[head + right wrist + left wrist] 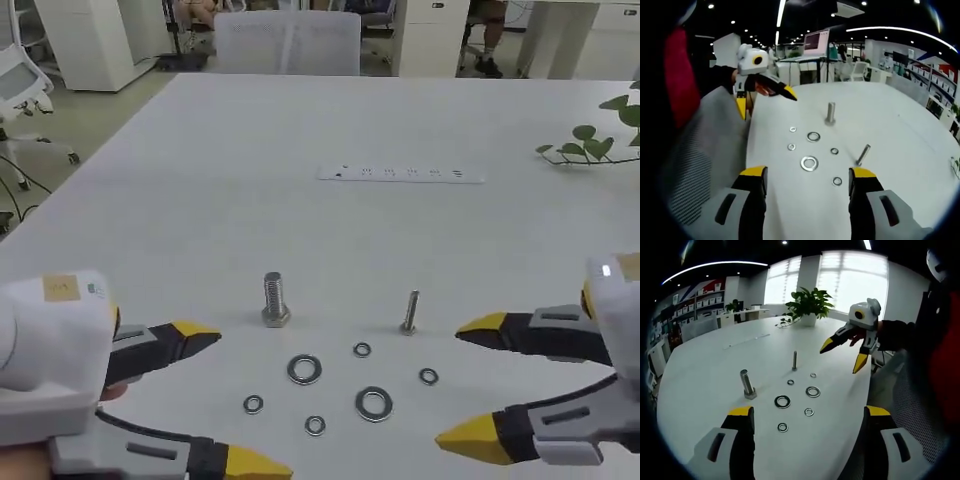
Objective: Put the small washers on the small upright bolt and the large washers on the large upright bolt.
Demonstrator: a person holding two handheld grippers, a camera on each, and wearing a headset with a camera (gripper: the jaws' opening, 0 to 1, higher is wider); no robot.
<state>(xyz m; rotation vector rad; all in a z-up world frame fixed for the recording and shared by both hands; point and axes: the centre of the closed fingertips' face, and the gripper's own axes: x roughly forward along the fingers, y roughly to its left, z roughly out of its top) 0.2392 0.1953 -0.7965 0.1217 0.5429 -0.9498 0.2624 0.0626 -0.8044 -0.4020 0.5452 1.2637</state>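
Obstacles: large bolt (275,300) and small bolt (410,312) upright, apart | washers (305,369) flat just before them | bare table (250,200) all round | power strip (402,174) and plant (598,140) well beyond

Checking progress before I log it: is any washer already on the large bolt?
No. The large bolt stands bare, and all six washers lie flat on the table near it.

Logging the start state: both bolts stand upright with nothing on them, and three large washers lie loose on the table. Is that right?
Not quite. The head view shows two large washers loose on the table, not three: the left large washer and the right large washer. The rest holds: the large bolt and the small bolt stand upright with nothing on them.
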